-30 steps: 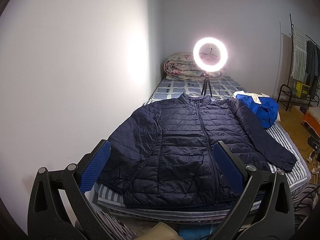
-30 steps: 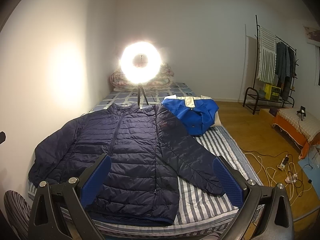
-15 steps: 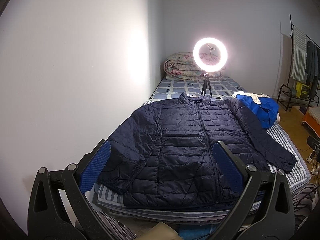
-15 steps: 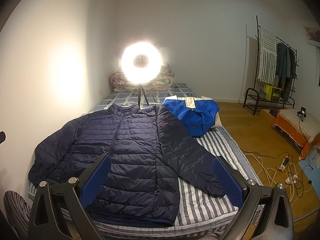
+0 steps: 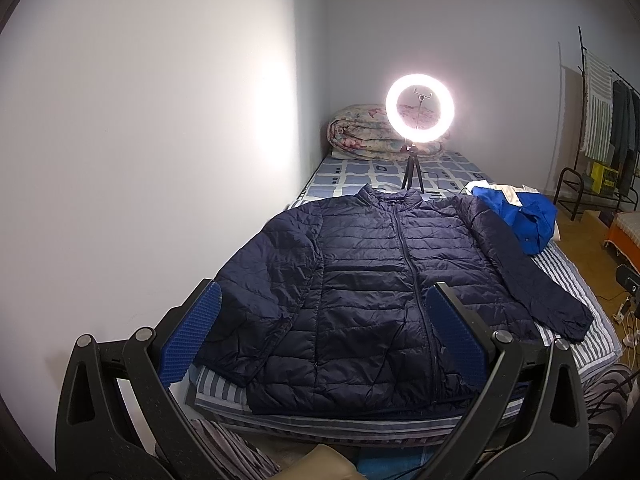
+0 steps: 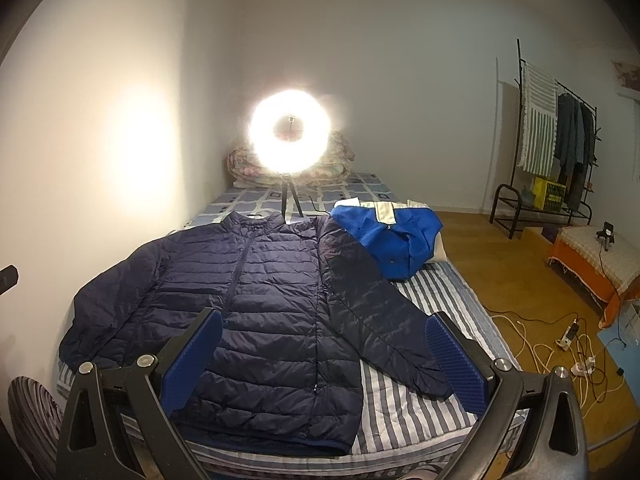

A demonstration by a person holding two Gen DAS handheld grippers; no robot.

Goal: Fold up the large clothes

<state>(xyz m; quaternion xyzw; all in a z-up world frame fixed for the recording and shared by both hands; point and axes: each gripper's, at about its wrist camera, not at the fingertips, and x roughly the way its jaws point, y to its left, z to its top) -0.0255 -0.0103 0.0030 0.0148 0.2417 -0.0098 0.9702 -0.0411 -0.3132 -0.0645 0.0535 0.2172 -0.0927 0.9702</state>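
Jacket: navy quilted puffer jacket (image 5: 384, 292) spread flat on striped bed (image 6: 432, 404) (zip closed).
Left gripper (image 5: 320, 338): released, empty.
Right gripper (image 6: 324, 354): released, empty.

We hold the left gripper (image 5: 322, 338) and right gripper (image 6: 324, 350) level, jaws spread wide, gripping nothing

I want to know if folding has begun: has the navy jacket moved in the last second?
No. The jacket lies flat as before, its collar just below the ring light tripod, with both grippers open above its hem.
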